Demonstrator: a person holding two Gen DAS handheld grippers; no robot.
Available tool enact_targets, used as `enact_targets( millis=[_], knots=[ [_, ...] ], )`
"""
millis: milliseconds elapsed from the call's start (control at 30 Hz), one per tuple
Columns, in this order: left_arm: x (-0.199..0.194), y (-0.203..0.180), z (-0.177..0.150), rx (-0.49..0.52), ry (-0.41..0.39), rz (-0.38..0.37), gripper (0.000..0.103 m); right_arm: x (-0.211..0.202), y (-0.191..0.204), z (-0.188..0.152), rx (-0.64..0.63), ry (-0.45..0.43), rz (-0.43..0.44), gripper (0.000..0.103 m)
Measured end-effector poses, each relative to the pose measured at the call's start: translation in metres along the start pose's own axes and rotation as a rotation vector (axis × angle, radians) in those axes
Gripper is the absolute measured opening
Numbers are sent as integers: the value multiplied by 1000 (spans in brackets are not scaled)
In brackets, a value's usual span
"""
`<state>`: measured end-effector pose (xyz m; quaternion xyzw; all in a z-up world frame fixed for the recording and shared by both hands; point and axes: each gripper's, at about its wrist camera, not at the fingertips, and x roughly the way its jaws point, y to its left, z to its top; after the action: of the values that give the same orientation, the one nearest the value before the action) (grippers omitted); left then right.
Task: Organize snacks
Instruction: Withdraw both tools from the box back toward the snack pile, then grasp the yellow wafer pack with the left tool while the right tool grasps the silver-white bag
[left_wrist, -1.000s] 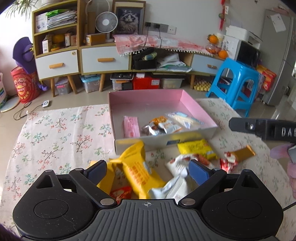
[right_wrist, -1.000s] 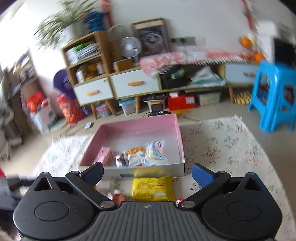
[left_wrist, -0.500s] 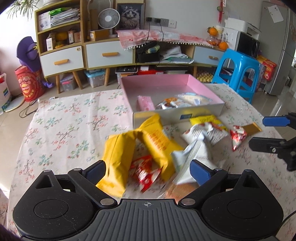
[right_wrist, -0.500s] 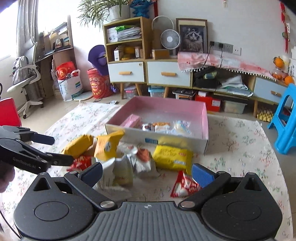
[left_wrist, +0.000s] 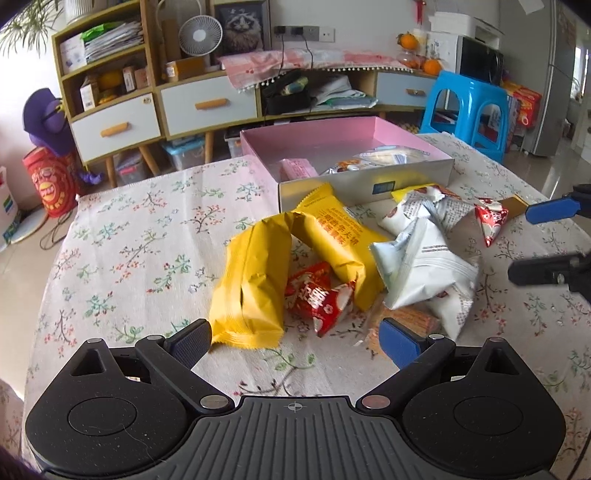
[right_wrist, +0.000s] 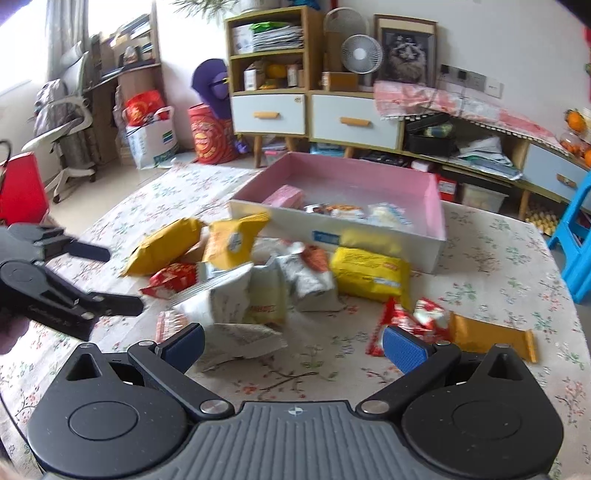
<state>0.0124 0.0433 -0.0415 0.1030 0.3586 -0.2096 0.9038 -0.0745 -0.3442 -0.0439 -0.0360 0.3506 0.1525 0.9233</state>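
Snacks: loose packets lie heaped on the bench (left_wrist: 122, 236), ahead of both tongs and short of the pink box (left_wrist: 364, 182); a few packets already lie inside the box.
Left tongs (left_wrist: 295, 338): jaws wide apart, holding nothing, low over the cloth at the near edge of the heap.
Right tongs (right_wrist: 293, 347): jaws wide apart, empty, facing the heap from its other side; seen from the left wrist they stand off to the right, past the white packets.
Nearest item, left: yellow packet (left_wrist: 255, 284), its sealed end almost touching the left finger (left_wrist: 190, 341). Long axis runs away from the tongs, roughly in line with the fingers, tilting slightly right.
Beside it: red packet (left_wrist: 319, 299), directly ahead between the two fingers, lying partly against a second yellow packet (left_wrist: 340, 240).
Nearest item, right: white packet (right_wrist: 236, 338), crumpled, just ahead of the right tongs' left finger; red wrappers (right_wrist: 413, 319) sit just beyond the right finger.
Key relation: judged nearer arm for the yellow packet is the left. Since that packet lies lengthwise to the fingers, closing across its narrow width appears feasible once the tongs shift slightly left.
Box position: beyond the heap from both tongs, open top, near wall facing the heap.
Risk: packets overlap; a grasp may drag a neighbour.
Progress: early, by judgement; most packets remain outside the box.
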Motion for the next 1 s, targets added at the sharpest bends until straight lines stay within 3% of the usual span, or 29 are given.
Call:
enact_targets(
  millis=[300,600,867,1000],
  knots=[
    [8,27,13,-130,-52,3,97,14,24,7,-61,9,34,93],
    [34,54,20,-308,-16,-22,91,32,35,13,-81,48,22,87],
    [52,66,19,-369,23,-41,73,45,38,17,-94,77,17,73],
    [56,66,17,-381,38,-49,57,47,40,17,-101,86,26,61]
  ],
)
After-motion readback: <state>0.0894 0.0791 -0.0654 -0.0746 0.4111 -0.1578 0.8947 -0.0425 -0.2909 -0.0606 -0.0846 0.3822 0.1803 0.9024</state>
